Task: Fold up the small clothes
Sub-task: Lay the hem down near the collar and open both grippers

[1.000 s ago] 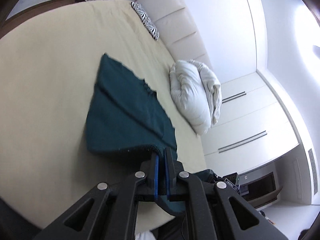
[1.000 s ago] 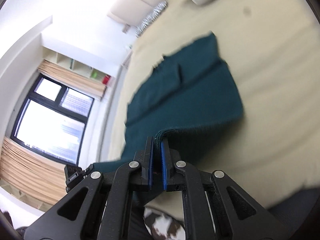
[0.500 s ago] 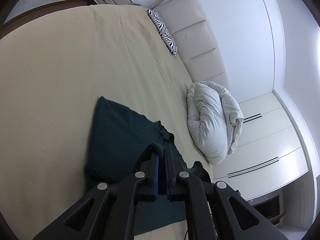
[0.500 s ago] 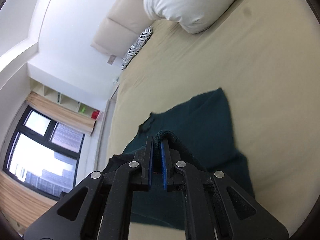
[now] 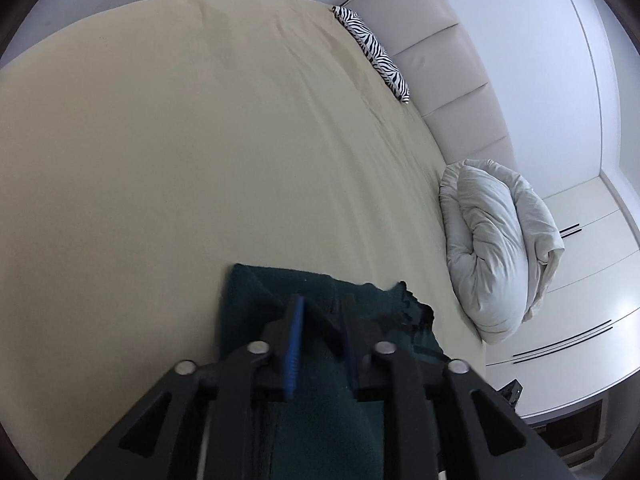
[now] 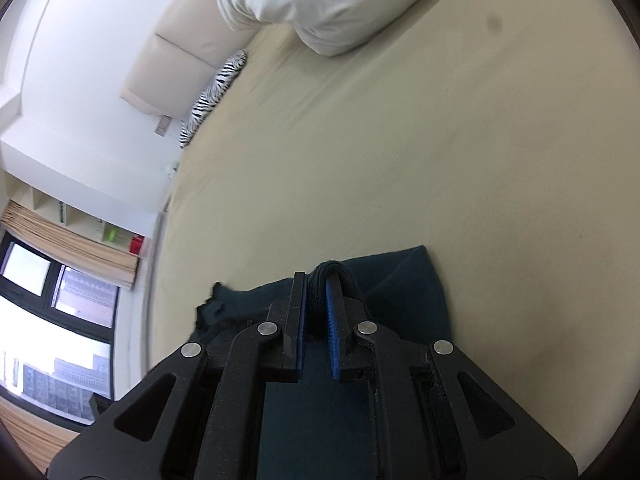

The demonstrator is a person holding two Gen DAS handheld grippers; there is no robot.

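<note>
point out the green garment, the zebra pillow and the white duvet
green garment [image 5: 256, 284]: left wrist view, on its far folded edge.
zebra pillow [image 5: 372, 54]: left wrist view, on the striped middle.
white duvet [image 5: 496, 248]: left wrist view, on the middle of the bundle.

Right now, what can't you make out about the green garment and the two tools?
- Green garment: left wrist view, its near part hidden under the left tool, whose jaws stand apart.
- Right tool: right wrist view, a cloth fold sits between the tips; firmly clamped or not, unclear.
- Garment type: unclear in either view.
</note>
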